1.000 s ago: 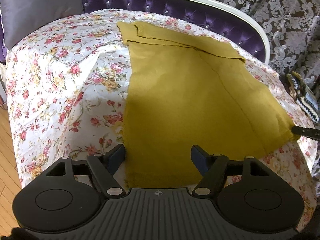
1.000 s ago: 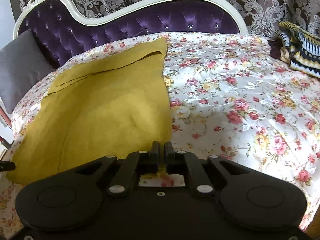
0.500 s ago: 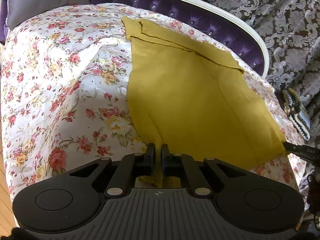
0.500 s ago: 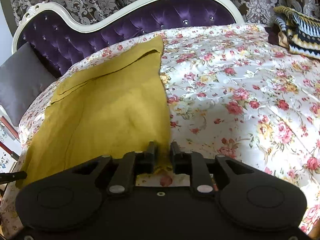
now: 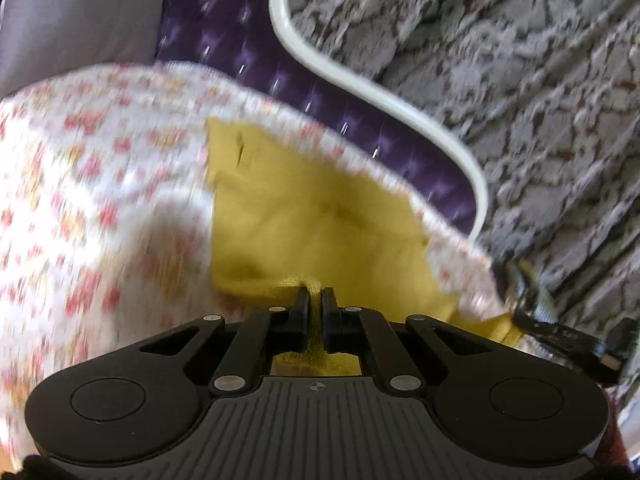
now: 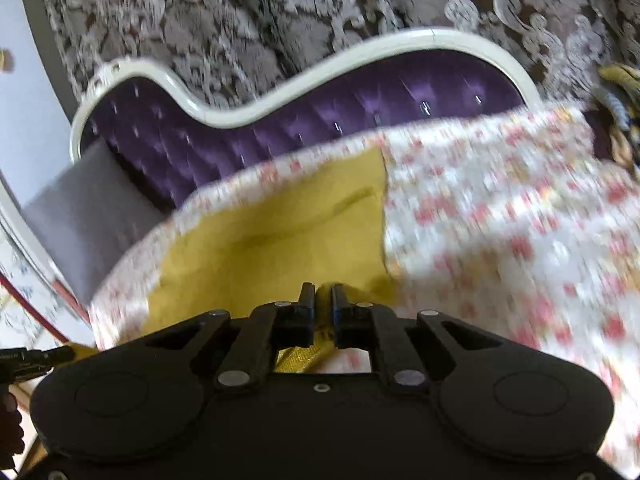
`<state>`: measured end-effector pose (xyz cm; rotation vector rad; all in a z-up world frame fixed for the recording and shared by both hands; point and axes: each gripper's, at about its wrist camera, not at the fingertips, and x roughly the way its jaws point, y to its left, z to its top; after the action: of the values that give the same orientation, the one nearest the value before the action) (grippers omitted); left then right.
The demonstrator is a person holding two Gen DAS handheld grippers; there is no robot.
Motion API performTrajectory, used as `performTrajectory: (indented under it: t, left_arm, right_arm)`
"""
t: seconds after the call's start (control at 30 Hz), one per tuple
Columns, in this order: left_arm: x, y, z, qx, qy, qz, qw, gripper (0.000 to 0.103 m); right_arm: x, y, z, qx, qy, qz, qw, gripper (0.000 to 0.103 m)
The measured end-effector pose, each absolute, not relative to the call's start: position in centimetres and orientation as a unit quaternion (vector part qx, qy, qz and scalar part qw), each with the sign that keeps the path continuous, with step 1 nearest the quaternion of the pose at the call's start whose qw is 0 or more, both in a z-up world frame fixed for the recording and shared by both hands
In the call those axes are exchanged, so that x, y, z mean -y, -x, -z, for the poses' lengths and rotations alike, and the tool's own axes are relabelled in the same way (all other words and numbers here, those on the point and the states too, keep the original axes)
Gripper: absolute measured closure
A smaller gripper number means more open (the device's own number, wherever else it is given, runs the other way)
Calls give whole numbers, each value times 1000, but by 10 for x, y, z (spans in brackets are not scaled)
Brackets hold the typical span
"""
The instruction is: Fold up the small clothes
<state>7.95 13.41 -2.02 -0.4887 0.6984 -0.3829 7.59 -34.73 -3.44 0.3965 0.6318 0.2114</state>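
A mustard-yellow garment (image 5: pixel 320 220) lies on a floral bedspread (image 5: pixel 100 200), its near edge lifted. In the left wrist view my left gripper (image 5: pixel 315 294) is shut on the garment's near left corner, and cloth bunches between the pads. In the right wrist view my right gripper (image 6: pixel 323 290) has its jaws closing on the near right corner of the garment (image 6: pixel 280 240), with the cloth pinched between them. The right gripper's fingers (image 5: pixel 536 326) show at the garment's far corner in the left view. Both views are blurred.
A purple tufted headboard (image 6: pixel 320 112) with a white frame curves behind the bed. A grey pillow (image 5: pixel 76 16) lies at the left end. A striped knit piece (image 6: pixel 620 112) sits at the right edge. Patterned curtains (image 5: pixel 520 80) hang behind.
My left gripper shut on the garment's near left corner. The right jaws loosened briefly and pinched the right corner again. Both grippers rose, lifting the near edge off the bed.
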Motion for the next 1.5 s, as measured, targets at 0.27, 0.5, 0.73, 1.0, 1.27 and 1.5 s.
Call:
performTrajectory:
  t: [0.27, 0.5, 0.73, 1.0, 1.27, 1.5]
  left_arm:
    - [-148, -158, -8, -283, 233, 173, 914, 98]
    - [-156, -255, 7, -288, 264, 141, 909, 98]
    - [-144, -336, 43, -325, 258, 107, 904, 98]
    - [-138, -378, 80, -344, 250, 76, 902, 96]
    - [-130, -364, 49, -313, 181, 48, 931, 27]
    - [-65, -319, 33, -314, 70, 117, 940, 14]
  right_arm:
    - [343, -182, 10, -273, -201, -116, 934, 88]
    - [330, -286, 23, -281, -195, -97, 935, 88]
    - [319, -368, 70, -324, -180, -63, 927, 88]
    - [316, -407, 112, -358, -165, -36, 918, 83]
    - [327, -379, 86, -286, -154, -25, 945, 51]
    - [251, -330, 71, -293, -43, -141, 945, 25]
